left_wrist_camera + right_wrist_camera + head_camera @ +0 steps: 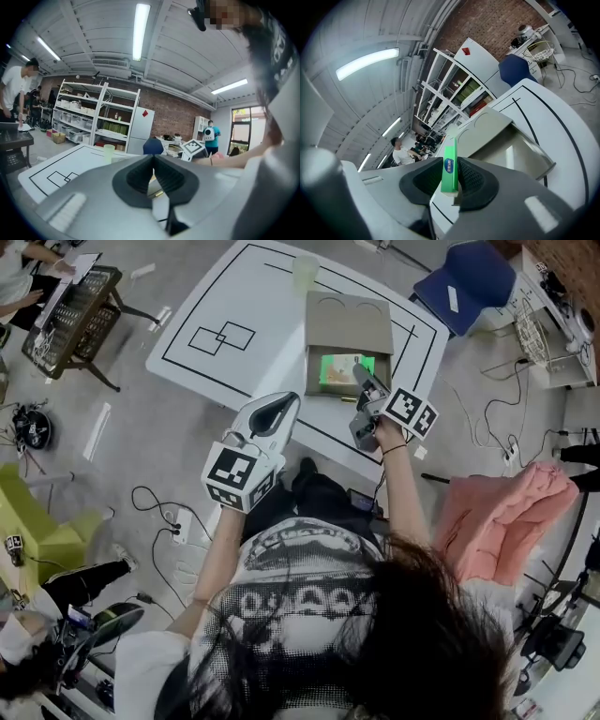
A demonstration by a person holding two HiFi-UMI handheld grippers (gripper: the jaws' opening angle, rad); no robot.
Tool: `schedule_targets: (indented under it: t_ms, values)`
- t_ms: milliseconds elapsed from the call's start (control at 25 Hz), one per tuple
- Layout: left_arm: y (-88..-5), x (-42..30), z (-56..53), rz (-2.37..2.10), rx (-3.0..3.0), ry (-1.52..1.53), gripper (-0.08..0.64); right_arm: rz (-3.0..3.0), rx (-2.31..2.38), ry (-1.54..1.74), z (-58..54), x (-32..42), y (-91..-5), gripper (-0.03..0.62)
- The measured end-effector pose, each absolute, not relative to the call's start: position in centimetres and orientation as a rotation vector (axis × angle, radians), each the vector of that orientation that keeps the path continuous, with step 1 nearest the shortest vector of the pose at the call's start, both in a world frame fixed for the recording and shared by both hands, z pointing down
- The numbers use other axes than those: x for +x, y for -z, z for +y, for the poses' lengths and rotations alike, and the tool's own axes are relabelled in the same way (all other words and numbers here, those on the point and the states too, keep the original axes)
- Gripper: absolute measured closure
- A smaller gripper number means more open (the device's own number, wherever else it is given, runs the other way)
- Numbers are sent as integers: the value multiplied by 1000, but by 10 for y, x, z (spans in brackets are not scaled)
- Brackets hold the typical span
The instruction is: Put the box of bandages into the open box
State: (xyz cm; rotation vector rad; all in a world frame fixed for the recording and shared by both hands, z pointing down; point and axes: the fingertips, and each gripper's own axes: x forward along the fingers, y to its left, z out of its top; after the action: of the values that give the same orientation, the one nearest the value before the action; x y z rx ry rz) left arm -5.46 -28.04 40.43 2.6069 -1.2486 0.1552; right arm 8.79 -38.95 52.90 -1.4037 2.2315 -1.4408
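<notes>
Box of bandages — green, its blue oval label too small to read — gripped edge-on between the right gripper's jaws, over the open cardboard box on the white table. Head view alone shows the box's broad green face. Left gripper is clenched and empty.

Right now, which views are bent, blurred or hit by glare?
Head view: sharp and evenly lit. Left gripper view: the fisheye bends the ceiling, the lamp glares, the close left gripper is soft. Right gripper view: the table lines curve, the bandage box is sharp.
</notes>
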Motion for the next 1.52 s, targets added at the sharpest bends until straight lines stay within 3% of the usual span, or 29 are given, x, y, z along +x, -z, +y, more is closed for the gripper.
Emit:
schedule_targets:
  t_ms: [520,1080,1240,1360,1520]
  values:
    - [-408,-46,-303,-1320,2571,-186,560,2135,-1376,1691,-434,78,-587,500]
    - [-409,-47,-301,-1338,2563,-185,560,2420,-1533,1676,-435,69,-605,483]
    - [-407,-52,-300,-1361,2559,-178,560,2491,-1606,1655,-435,69,-608,460]
    - [-404,-57,-299,-1375,2555,-173,560,2564,-1648,1625,-435,68,-610,369]
    - [-402,-61,-297,-1385,2554,-167,560,2585,-1693,1626,-433,70,-613,325]
